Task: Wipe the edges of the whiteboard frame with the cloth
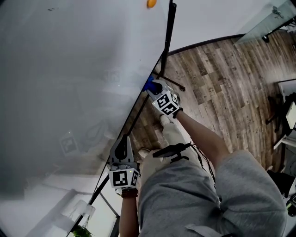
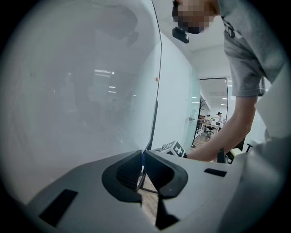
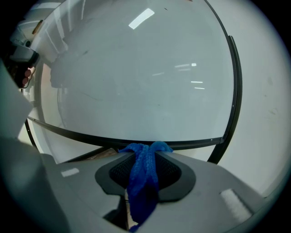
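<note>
A big whiteboard [image 1: 69, 69] fills the left of the head view, and its black frame [image 1: 167, 41] runs down its right edge. My right gripper [image 1: 153, 89] is shut on a blue cloth [image 1: 149, 84], which is held against that frame. In the right gripper view the cloth [image 3: 143, 177] bunches between the jaws of the right gripper [image 3: 144, 157], right at the frame's edge [image 3: 91, 135]. Lower down, my left gripper [image 1: 123, 145] is clamped on the frame. Seen in its own view, the left gripper [image 2: 142, 160] has its jaws nipping the thin board edge [image 2: 155, 118].
Wood-plank floor [image 1: 222, 69] lies to the right of the board. A black stand leg [image 1: 173, 83] juts out beside the right gripper. An orange magnet [image 1: 151, 3] sits at the board's top. Office furniture [image 1: 286, 111] stands far right, and a plant [image 1: 82, 230] at the bottom left.
</note>
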Demonstrator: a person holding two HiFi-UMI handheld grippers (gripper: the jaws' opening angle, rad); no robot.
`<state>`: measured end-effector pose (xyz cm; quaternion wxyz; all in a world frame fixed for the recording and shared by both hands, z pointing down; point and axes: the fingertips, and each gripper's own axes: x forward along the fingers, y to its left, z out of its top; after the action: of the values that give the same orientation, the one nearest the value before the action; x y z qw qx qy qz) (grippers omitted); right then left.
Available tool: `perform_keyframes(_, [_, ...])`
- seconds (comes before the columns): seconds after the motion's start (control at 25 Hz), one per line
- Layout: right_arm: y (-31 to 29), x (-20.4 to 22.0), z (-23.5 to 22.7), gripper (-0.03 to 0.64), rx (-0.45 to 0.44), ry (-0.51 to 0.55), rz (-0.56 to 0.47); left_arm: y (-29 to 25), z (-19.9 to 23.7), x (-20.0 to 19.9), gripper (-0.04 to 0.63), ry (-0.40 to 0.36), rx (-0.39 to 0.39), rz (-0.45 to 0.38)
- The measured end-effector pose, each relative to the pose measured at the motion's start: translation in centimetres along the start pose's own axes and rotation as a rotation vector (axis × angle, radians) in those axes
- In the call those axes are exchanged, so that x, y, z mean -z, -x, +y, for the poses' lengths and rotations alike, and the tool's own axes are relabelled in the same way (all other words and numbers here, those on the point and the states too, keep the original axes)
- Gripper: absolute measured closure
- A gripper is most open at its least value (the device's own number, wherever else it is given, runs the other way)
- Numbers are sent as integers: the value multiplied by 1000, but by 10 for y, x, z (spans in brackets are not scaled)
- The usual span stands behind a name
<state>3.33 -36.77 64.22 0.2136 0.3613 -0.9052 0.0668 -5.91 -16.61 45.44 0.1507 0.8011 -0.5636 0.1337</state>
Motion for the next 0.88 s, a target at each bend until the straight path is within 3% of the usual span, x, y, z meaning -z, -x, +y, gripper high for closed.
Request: perform_keyframes(0.88, [5, 2, 42, 482, -25, -1, 27, 36, 13, 18, 569, 38, -32, -10])
